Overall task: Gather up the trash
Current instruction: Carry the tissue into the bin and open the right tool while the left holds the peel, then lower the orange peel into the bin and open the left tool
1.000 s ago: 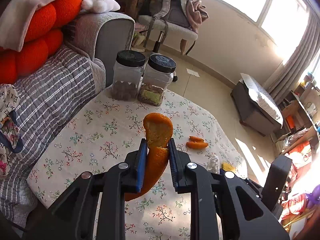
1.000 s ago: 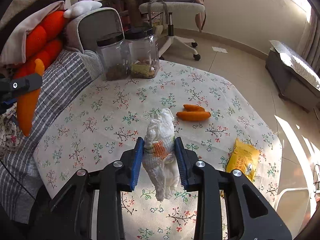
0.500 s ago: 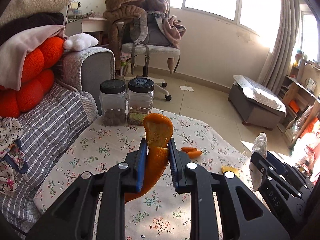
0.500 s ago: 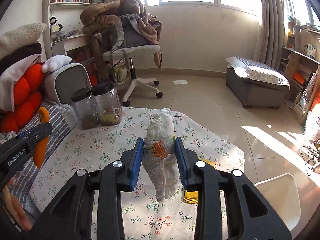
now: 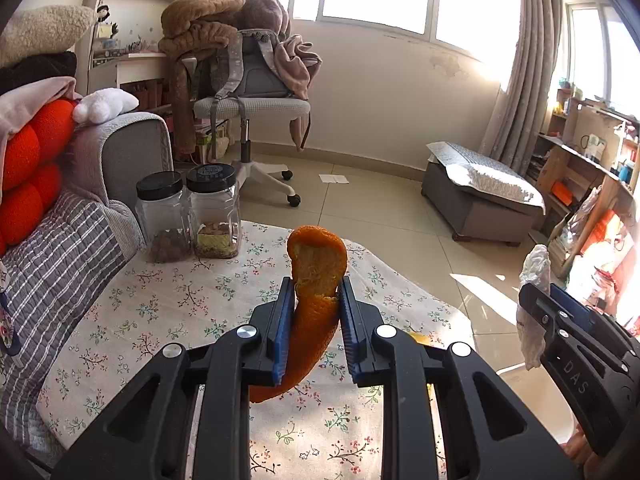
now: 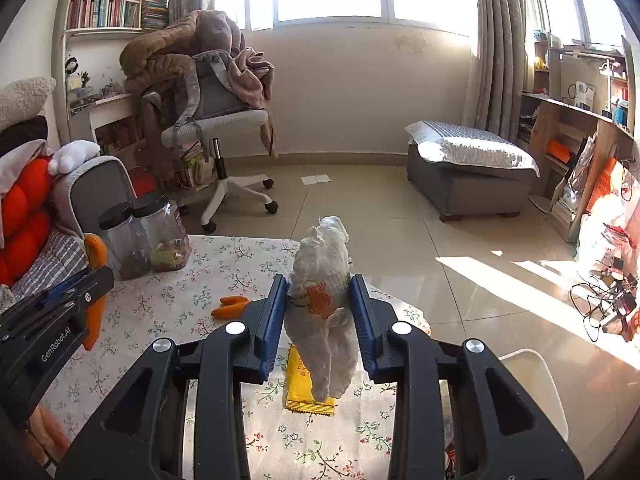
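Observation:
My left gripper point(image 5: 314, 300) is shut on a long orange peel point(image 5: 316, 268), held above the floral tablecloth table point(image 5: 180, 304). My right gripper point(image 6: 320, 300) is shut on a crumpled white tissue wad point(image 6: 324, 280) with an orange mark, held above the table's right end. The right gripper with the tissue point(image 5: 534, 272) shows at the right of the left wrist view. The left gripper with the peel point(image 6: 96, 256) shows at the left of the right wrist view. Small orange peel pieces point(image 6: 230, 306) and a yellow wrapper point(image 6: 304, 380) lie on the table. A white bin point(image 6: 532, 380) stands on the floor to the right.
Two black-lidded jars point(image 5: 188, 216) stand at the table's far left corner. A striped sofa with red cushions point(image 5: 36, 184) borders the left. An office chair piled with clothes point(image 6: 208, 104) and a grey ottoman point(image 6: 468, 176) stand on the tiled floor beyond.
Both grippers have risen and tilted up from the table, still holding the peel and the tissue. The view now shows more of the room, and the white bin's rim has come into view.

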`<move>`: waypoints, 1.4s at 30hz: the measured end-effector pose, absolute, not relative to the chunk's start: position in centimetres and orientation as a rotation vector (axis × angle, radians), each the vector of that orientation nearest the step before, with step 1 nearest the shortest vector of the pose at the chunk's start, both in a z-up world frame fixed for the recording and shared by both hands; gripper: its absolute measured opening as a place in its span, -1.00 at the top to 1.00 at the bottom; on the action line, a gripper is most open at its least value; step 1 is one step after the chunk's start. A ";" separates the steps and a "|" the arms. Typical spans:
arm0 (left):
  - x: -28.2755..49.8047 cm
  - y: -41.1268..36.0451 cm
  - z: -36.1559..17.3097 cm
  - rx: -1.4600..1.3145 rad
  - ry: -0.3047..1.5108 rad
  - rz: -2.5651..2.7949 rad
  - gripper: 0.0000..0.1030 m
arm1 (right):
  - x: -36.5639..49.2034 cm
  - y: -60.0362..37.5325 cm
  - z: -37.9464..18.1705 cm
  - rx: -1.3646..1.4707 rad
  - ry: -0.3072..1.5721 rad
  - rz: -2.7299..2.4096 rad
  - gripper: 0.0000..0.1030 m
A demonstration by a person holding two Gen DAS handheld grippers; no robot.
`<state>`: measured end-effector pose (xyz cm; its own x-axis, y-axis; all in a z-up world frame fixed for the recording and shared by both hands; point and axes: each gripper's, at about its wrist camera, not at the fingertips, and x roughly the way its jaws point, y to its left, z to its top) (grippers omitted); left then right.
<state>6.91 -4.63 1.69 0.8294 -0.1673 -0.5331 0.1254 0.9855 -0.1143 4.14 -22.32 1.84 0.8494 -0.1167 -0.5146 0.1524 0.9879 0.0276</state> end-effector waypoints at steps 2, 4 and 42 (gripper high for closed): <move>6.8 -5.9 1.7 -0.065 0.566 -0.176 0.54 | 3.6 -23.6 2.0 0.066 0.535 -0.165 0.40; 6.5 -7.2 1.6 -0.058 0.562 -0.197 0.54 | 3.1 -24.9 2.1 0.067 0.533 -0.191 0.40; 1.6 -31.5 -2.6 0.075 0.711 -0.735 0.54 | -8.0 -46.9 0.3 0.196 0.530 -0.745 -0.83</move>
<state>1.61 -31.55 -2.63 0.5214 -0.5884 -0.6179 0.6376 0.7500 -0.1762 -8.00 -46.89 0.32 0.6116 -0.5924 -0.5243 0.6892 0.7244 -0.0146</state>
